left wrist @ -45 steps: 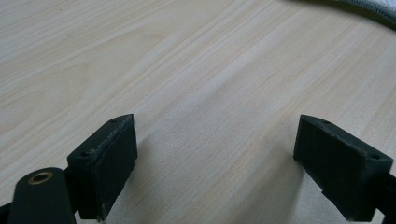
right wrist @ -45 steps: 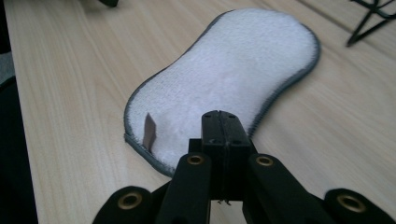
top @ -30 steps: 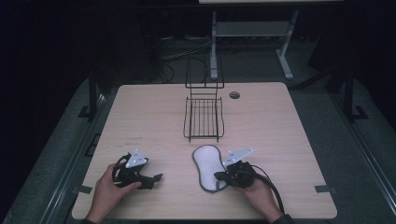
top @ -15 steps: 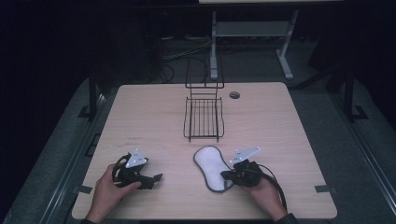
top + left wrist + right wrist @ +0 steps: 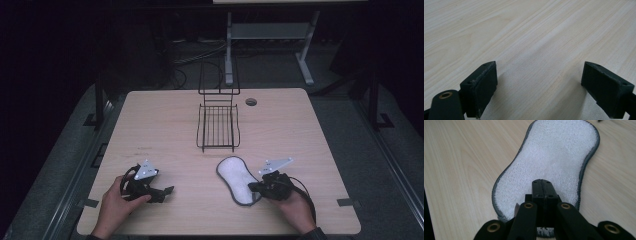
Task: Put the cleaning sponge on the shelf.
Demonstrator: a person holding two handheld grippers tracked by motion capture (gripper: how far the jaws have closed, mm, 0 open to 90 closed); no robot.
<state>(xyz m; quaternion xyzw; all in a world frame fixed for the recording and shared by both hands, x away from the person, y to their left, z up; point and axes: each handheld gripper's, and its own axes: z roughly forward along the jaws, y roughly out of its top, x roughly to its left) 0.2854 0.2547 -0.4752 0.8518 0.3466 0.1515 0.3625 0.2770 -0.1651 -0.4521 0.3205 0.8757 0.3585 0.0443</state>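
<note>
Pale wood table (image 5: 150, 125), dark room beyond. Right gripper (image 5: 543, 185) was seen with jaws pressed together over the near end of a white scrubbing pad (image 5: 554, 157), possibly pinching its edge. Pad's long axis ran away from it, toward a wire rack (image 5: 218, 127). Left gripper (image 5: 539, 87) was held wide, well apart, over bare wood.

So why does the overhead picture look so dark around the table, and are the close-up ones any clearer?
High view: light falls on the table, the floor beyond is near black. Left gripper view: soft shadow between the open jaws, grain sharp. Right gripper view: the white pad is bright and crisp, the gripper's own links slightly soft.
</note>
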